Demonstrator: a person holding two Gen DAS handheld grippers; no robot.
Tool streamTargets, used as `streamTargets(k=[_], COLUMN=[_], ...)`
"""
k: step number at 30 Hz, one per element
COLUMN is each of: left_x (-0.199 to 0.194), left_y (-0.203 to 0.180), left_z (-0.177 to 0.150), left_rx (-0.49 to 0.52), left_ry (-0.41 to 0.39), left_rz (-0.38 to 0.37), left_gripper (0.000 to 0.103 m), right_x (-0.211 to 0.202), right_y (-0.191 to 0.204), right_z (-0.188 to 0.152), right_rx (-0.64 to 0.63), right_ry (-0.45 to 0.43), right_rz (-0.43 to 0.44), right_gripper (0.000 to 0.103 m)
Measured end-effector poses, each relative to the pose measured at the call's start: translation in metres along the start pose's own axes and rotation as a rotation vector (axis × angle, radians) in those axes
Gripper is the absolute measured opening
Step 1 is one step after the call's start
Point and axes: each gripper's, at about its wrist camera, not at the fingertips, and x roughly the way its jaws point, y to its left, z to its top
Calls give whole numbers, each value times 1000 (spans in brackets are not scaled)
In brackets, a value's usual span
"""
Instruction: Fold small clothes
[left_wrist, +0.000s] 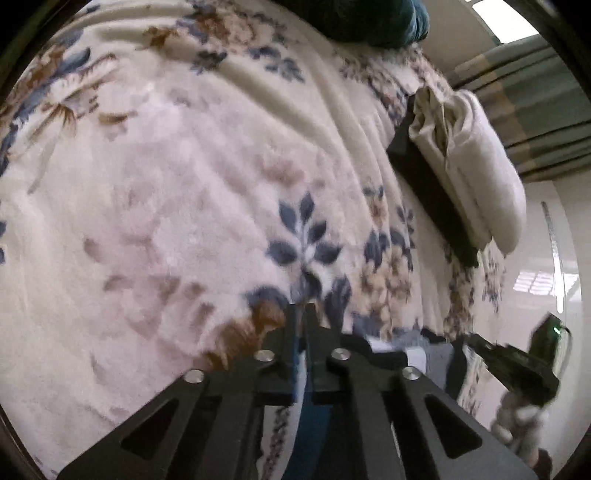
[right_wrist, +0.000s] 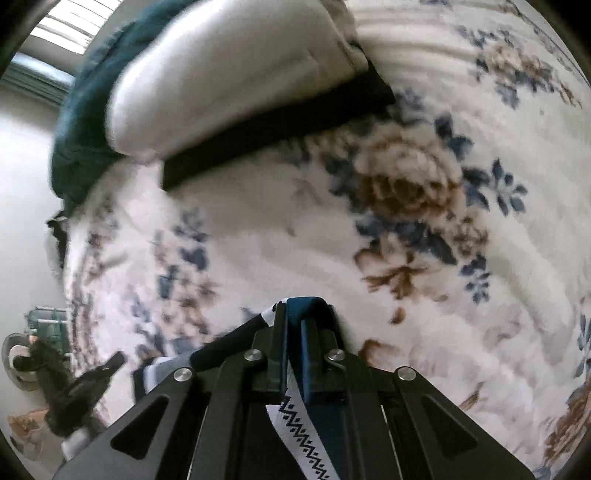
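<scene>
A dark blue garment (right_wrist: 295, 421) with a white zigzag band runs up between the fingers of my right gripper (right_wrist: 293, 310), which is shut on its folded edge just above a floral blanket (right_wrist: 295, 240). In the left wrist view my left gripper (left_wrist: 301, 308) is shut on a strip of the same blue cloth (left_wrist: 310, 424). More of the garment, grey, white and dark, stretches to the right (left_wrist: 413, 354) towards the right gripper (left_wrist: 517, 365). The left gripper (right_wrist: 92, 384) shows at the lower left of the right wrist view.
A folded white stack (left_wrist: 480, 166) on a black piece lies near the blanket's far edge, also seen in the right wrist view as the white stack (right_wrist: 229, 81). A teal bundle (right_wrist: 85, 122) sits behind it. Curtains (left_wrist: 535, 110) hang beyond the bed.
</scene>
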Motion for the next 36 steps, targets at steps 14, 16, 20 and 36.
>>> streamTargets(k=[14, 16, 20, 36], left_x=[11, 5, 14, -30], left_y=[-15, -17, -11, 10], left_z=[-26, -24, -16, -58], left_rx=[60, 62, 33, -13], left_ry=[-33, -54, -45, 11], left_rz=[9, 12, -4, -56], left_gripper=[11, 10, 10, 60], right_x=[41, 32, 14, -13], right_y=[-12, -5, -9, -69], right_z=[-13, -14, -5, -69], right_rx=[18, -18, 8, 125], right_ry=[175, 121, 48, 313], right_rz=[83, 77, 67, 106], right_gripper=[13, 12, 11, 59])
